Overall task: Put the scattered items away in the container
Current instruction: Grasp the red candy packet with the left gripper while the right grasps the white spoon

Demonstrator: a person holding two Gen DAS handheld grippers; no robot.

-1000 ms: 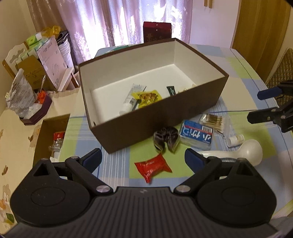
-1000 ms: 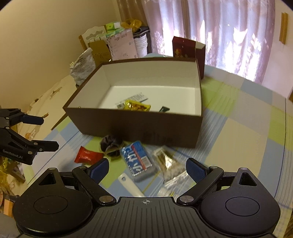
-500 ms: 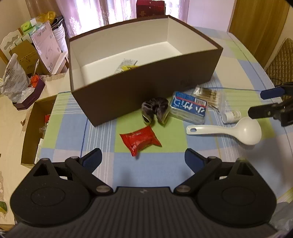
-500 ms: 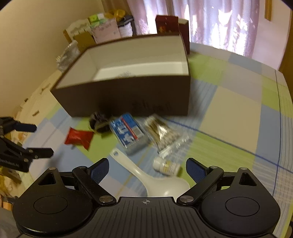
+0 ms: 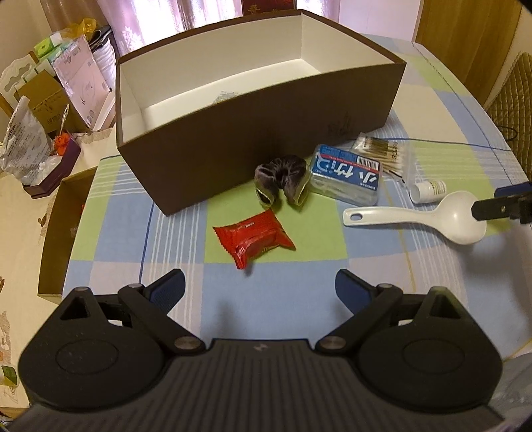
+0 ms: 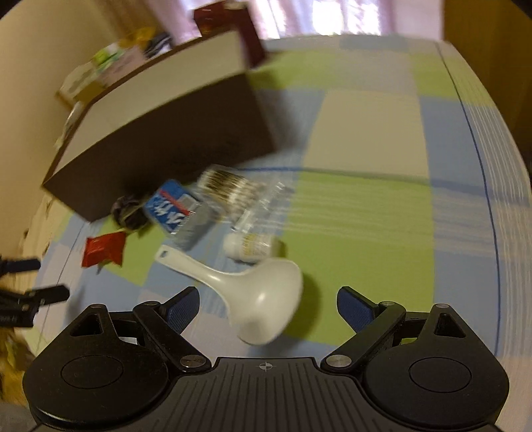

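Note:
A brown box [image 5: 266,133] with a white inside stands on the checked tablecloth; it also shows in the right wrist view [image 6: 173,133]. In front of it lie a red snack packet [image 5: 256,240], a dark scrunchie [image 5: 281,177], a blue-labelled clear case [image 5: 345,174], a bag of cotton swabs [image 5: 387,156], a small white bottle [image 5: 427,191] and a white spoon [image 5: 432,217]. My left gripper [image 5: 259,290] is open and empty, just short of the red packet. My right gripper [image 6: 267,307] is open, with the spoon's bowl [image 6: 269,299] between its fingers.
Boxes, bags and papers [image 5: 50,109] crowd the left beyond the table's edge. A dark red box [image 6: 222,20] stands behind the brown box. A chair [image 5: 512,96] is at the far right. Open tablecloth [image 6: 382,216] lies right of the items.
Both grippers have drawn back from the box and dropped lower. The left now faces the red packet; the right has swung down over the spoon. Both stay open.

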